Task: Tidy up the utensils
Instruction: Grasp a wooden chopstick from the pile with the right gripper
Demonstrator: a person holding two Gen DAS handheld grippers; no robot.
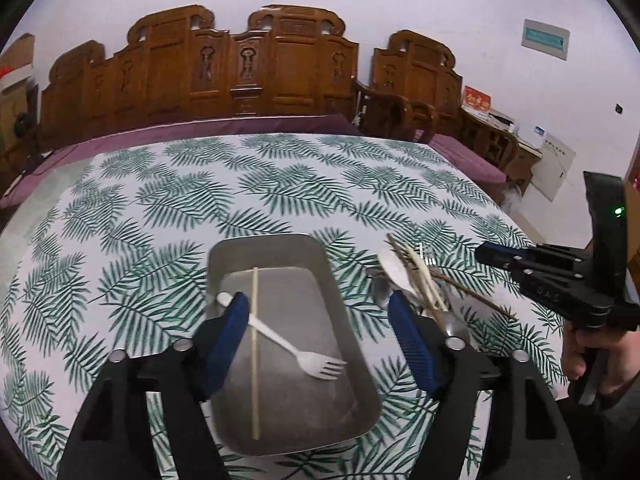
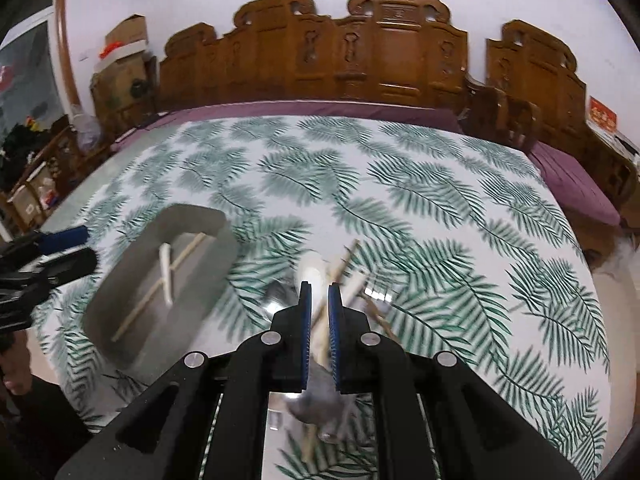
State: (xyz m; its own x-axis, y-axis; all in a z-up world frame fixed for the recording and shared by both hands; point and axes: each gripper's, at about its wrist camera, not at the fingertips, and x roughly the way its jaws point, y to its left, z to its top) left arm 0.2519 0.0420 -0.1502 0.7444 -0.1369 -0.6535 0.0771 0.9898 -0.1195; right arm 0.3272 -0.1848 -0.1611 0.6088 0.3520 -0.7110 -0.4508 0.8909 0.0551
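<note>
Metal tray (image 1: 224, 258) sits on the leaf-print tablecloth (image 1: 160, 200), toward the near edge. Inside it we see a white plastic fork (image 1: 298, 352) lying across a single light wooden chopstick (image 1: 255, 352), so two items count as sorted. Just to the right of the tray lies the unsorted pile (image 1: 420, 284): a white plastic spoon, more chopsticks, metal spoons, what looks like a metal fork; exact count unclear.

Step in hand, as we judge it: between a drop-off in the tray and the next pick from the pile. Next move calls for isolating one utensil from the tangle, gripping it by the handle, and carrying it over the tray wall without dragging its neighbours along.

Left gripper (image 1: 316, 332) hovers over the tray, jaws spread wide, nothing between the blue pads (image 1: 230, 332); fork and chopstick lie free below them.

Right gripper (image 2: 320, 320) is over the pile, jaws almost together. A pale utensil shows through the narrow gap, but that view is blurred, and we cannot tell whether anything is pinched; we record it as clenched, contents uncertain
</note>
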